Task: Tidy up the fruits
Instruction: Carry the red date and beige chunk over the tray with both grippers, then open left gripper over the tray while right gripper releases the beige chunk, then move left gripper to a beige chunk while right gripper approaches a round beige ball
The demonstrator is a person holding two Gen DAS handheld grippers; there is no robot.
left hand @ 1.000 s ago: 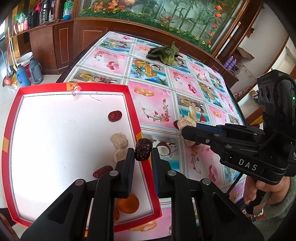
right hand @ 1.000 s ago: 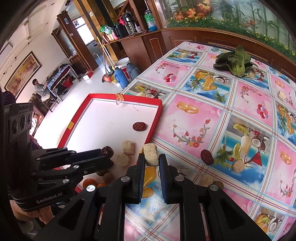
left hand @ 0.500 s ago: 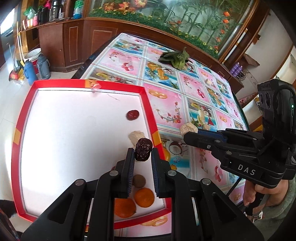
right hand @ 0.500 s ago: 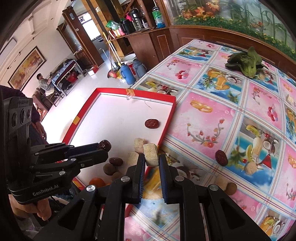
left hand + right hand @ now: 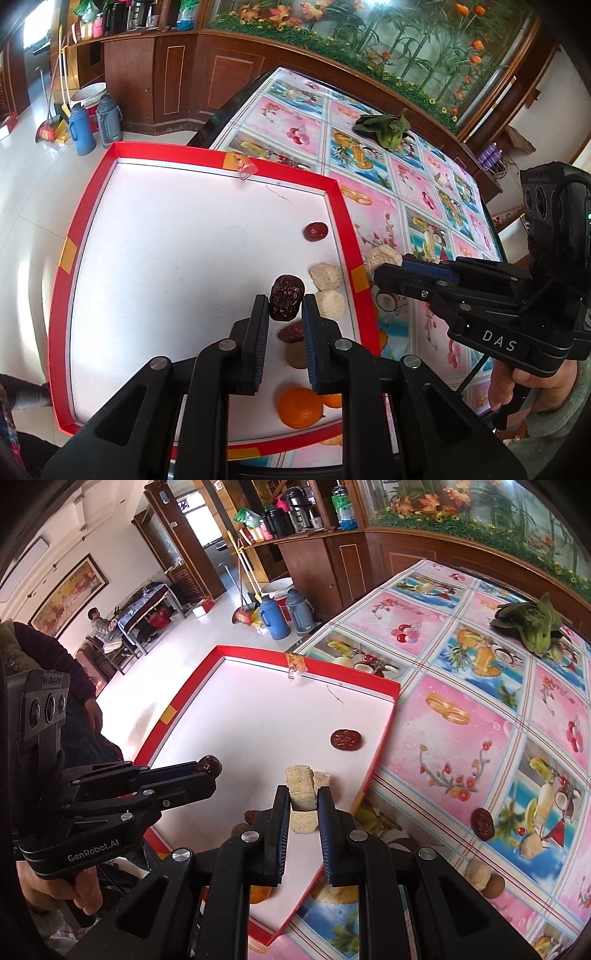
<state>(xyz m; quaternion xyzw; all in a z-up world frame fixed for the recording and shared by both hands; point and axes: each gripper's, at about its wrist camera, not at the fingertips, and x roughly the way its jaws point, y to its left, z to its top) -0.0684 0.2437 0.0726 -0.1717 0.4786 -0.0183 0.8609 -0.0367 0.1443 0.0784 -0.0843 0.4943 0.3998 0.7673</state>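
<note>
While both grippers hang above the near right part of the shallow red-rimmed tray with a white floor (image 5: 61, 258), each has its jaws clamped on a piece of food. The left gripper (image 5: 284, 306) pinches a dark wrinkled dried date (image 5: 286, 301) between its blue pads, held clear of the tray floor. The right gripper (image 5: 303, 797) grips a pale beige crumbly block (image 5: 301, 788) the same way, just inside the tray's right rim.

Nearest in the tray lie two round orange citrus fruits (image 5: 299, 406), close to the front rim. A little farther sit a tan round nut-like piece (image 5: 295, 354) and a reddish-brown date (image 5: 291, 332), partly hidden behind the left gripper's fingers. Beyond them, two more pale beige crumbly pieces (image 5: 327, 277) rest side by side near the right rim, and farther still a flat dark red dried date (image 5: 316, 231) lies alone.

On the glossy pink and blue fruit-print tablecloth (image 5: 461, 709) to the right of the tray, another dark red date (image 5: 482, 821) and a few beige and brown pieces (image 5: 480, 875) remain outside. At the table's far side rests a bunch of dark green leafy vegetable (image 5: 532, 627).
</note>
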